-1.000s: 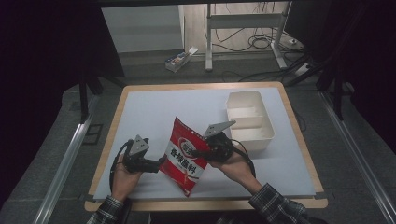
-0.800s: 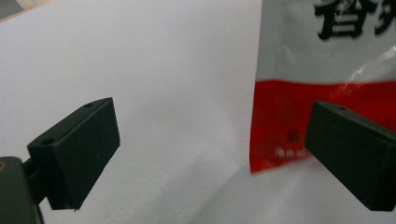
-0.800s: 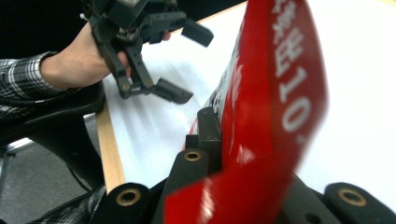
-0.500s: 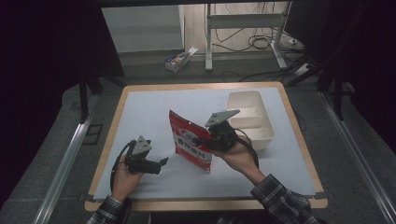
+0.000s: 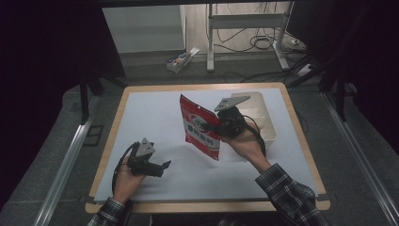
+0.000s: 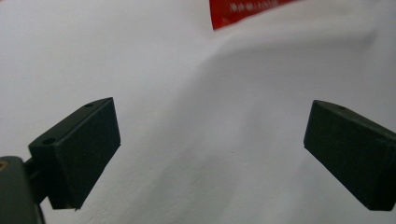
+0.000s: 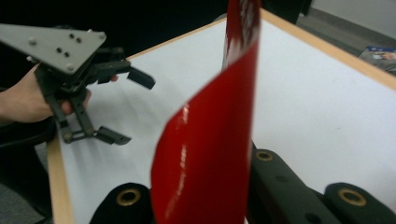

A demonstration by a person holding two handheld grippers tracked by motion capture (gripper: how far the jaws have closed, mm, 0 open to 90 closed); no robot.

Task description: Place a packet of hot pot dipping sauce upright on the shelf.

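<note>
A red snack bag (image 5: 201, 126) with white print hangs upright above the middle of the table, pinched at its right edge by my right gripper (image 5: 223, 126), which is shut on it. In the right gripper view the glossy red bag (image 7: 210, 135) rises between the two black jaws of that gripper (image 7: 205, 198). My left gripper (image 5: 163, 167) rests low at the near left, open and holding nothing, well apart from the bag. In the left gripper view its jaws stand wide apart over the white mat, with the gripper (image 6: 210, 135) facing a corner of the bag (image 6: 247, 9) at the top edge.
A white rectangular bin (image 5: 266, 117) stands at the table's right, just behind my right hand. The white mat (image 5: 150, 117) covers the table inside a wooden rim (image 5: 207, 206). The left gripper (image 7: 123, 105) also appears open in the right gripper view.
The left gripper has let go of the bag and drawn back left, open. The right gripper has carried the bag up and away toward the bin.
</note>
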